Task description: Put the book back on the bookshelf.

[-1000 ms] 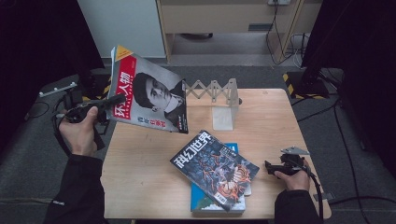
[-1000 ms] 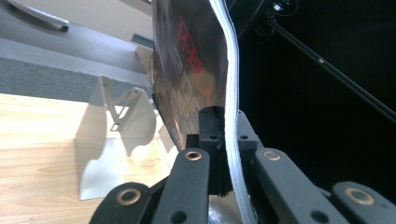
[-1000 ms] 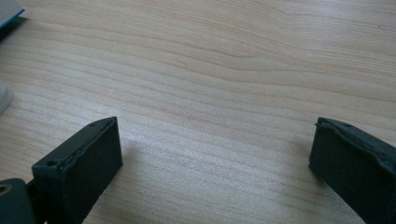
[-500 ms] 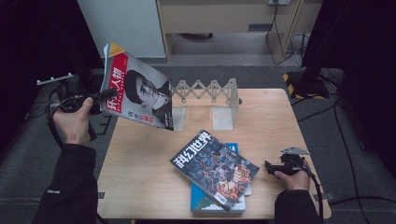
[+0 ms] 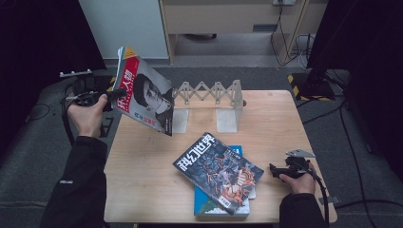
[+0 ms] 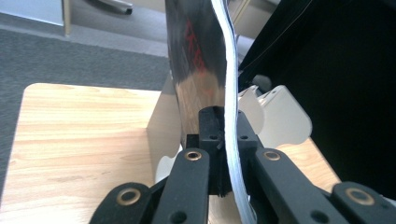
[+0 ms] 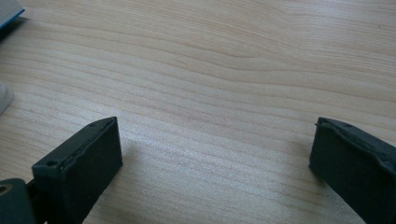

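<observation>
The left hand (image 5: 87,116) holds the left gripper (image 5: 114,95) raised off the table's left edge, jaws clamped, while the right gripper (image 5: 273,169) rests low, jaws spread wide.

Dark illustrated magazine (image 5: 219,171), lying atop a blue book in front of the white accordion rack (image 5: 208,104): large white title "科幻世界". Portrait-cover magazine (image 5: 144,96), raised left of the rack: white Chinese characters on red band, not legible; red marks in left gripper view unreadable.

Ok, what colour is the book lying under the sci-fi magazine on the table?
Blue, with a white page edge; the book shows best in the high view.
</observation>
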`<state>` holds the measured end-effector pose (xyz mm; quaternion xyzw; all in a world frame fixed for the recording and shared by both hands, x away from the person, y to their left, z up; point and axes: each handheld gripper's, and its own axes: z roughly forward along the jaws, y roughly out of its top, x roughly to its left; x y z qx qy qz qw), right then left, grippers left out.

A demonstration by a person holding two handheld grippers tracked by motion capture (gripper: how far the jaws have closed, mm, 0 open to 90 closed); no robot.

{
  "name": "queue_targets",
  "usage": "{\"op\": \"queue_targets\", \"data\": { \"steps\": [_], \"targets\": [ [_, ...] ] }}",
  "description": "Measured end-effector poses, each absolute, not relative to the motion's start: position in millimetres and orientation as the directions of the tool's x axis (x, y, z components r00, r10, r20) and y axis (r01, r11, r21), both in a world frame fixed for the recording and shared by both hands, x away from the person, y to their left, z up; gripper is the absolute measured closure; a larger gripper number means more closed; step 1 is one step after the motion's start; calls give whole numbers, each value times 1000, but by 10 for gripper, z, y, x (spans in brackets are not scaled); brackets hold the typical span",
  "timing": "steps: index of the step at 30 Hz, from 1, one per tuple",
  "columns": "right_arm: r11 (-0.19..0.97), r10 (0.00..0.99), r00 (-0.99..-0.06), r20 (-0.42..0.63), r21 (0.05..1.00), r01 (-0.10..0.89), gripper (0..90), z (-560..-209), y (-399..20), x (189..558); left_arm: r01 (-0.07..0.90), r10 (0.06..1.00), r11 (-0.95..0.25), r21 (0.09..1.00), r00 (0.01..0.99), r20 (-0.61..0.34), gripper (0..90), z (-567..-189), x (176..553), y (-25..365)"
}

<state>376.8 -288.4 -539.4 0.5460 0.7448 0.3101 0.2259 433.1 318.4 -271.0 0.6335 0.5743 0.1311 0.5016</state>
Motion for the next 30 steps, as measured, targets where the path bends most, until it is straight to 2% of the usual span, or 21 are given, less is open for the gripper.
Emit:
{"op": "queue_targets", "data": {
  "steps": [14, 23, 30],
  "targets": [
    [211, 953, -302, 4, 708, 674, 23, -5394, -2884, 3769, 661, 916, 43, 749, 273, -294, 859, -2810, 4619, 2780],
    [209, 954, -301, 5, 708, 674, 24, -5393, -2883, 3770, 685, 953, 4, 728, 217, -209, 859, -2790, 4762, 2594],
    [204, 955, -297, 7, 709, 675, 23, -5393, -2880, 3770, 698, 967, 10, 716, 176, -186, 859, -2787, 4851, 2525]
  ]
}}
